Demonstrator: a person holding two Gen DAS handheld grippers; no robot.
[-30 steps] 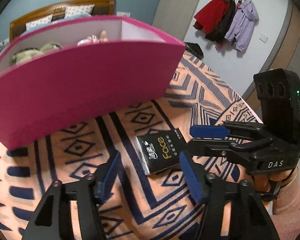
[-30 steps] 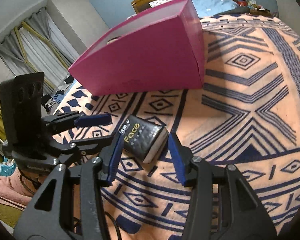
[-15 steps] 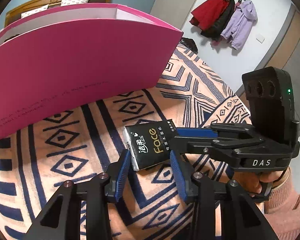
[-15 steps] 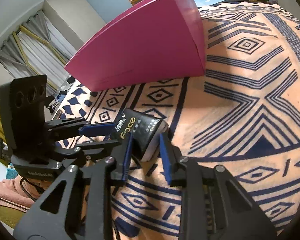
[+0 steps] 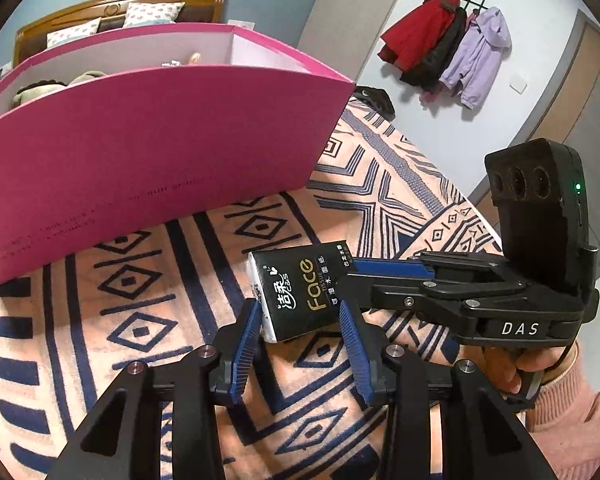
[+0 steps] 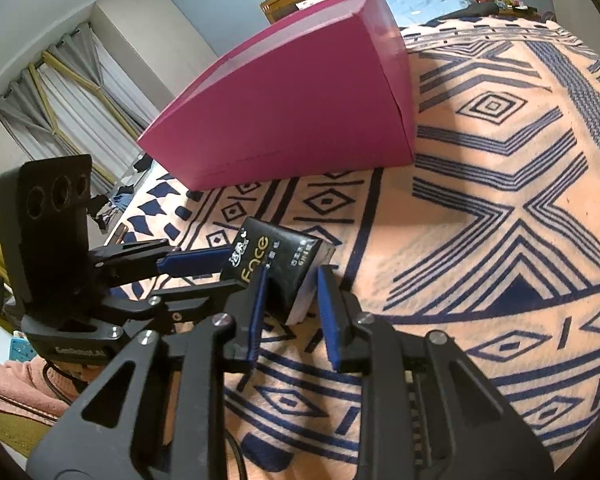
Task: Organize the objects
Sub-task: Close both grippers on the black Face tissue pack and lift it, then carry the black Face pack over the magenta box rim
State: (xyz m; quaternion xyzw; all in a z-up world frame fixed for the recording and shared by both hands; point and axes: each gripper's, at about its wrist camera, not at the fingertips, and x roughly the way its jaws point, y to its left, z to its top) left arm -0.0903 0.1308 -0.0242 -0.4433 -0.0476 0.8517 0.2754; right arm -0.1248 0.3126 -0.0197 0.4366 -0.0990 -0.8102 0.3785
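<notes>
Jaws of both grippers clamp the tissue pack (image 5: 302, 292).

Tissue pack (image 5: 300, 292) on bedspread (image 5: 100, 320), box (image 5: 148, 152) behind, items apparently inside

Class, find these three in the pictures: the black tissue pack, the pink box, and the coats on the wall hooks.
black tissue pack (image 5: 300, 292), left wrist view, printed top face.
pink box (image 6: 300, 120), right wrist view, long outer side wall.
coats (image 5: 444, 48), left wrist view, black coat between the red and lilac ones.
</notes>
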